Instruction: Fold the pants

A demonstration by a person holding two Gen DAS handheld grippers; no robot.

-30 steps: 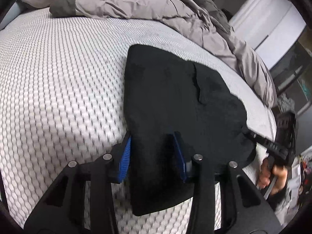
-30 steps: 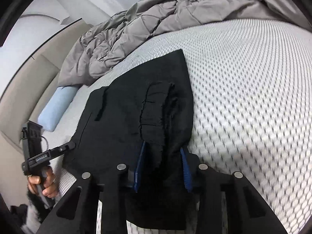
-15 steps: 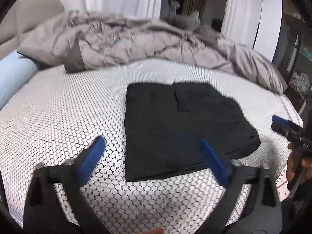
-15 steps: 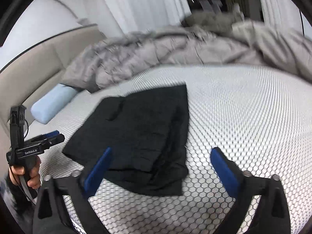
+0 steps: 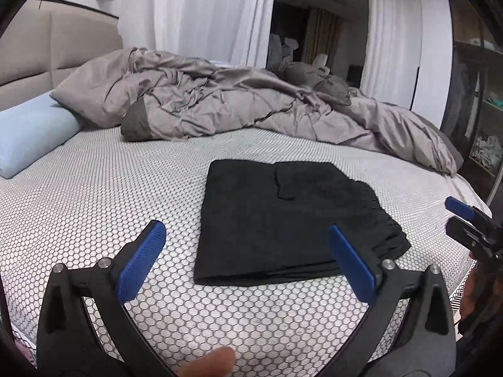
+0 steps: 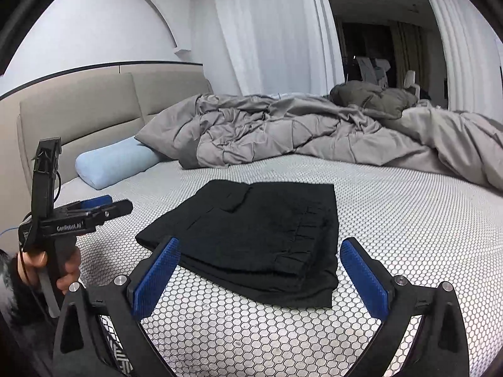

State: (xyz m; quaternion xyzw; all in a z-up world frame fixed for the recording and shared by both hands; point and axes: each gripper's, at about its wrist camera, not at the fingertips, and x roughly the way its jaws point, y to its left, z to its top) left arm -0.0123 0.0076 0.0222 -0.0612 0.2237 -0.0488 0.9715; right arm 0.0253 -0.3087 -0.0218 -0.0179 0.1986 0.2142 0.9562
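Note:
The black pants (image 5: 283,216) lie folded into a flat rectangle on the white honeycomb-patterned mattress (image 5: 94,201); they also show in the right wrist view (image 6: 257,235). My left gripper (image 5: 245,245) is open and empty, held back from the pants' near edge. My right gripper (image 6: 261,260) is open and empty, just short of the pants' near corner. The left gripper shows in the right wrist view at the left (image 6: 94,209), and the right gripper at the right edge of the left wrist view (image 5: 465,216). Neither touches the pants.
A crumpled grey duvet (image 5: 239,103) covers the far side of the bed. A light blue pillow (image 5: 31,135) lies at the far left by the beige headboard (image 6: 81,113). White curtains (image 6: 270,31) hang behind, and dark shelving (image 5: 478,110) stands at the right.
One second ago both grippers were shut on the pants. Both have opened, let go, and pulled back and up from the folded pants, which stay flat on the mattress.

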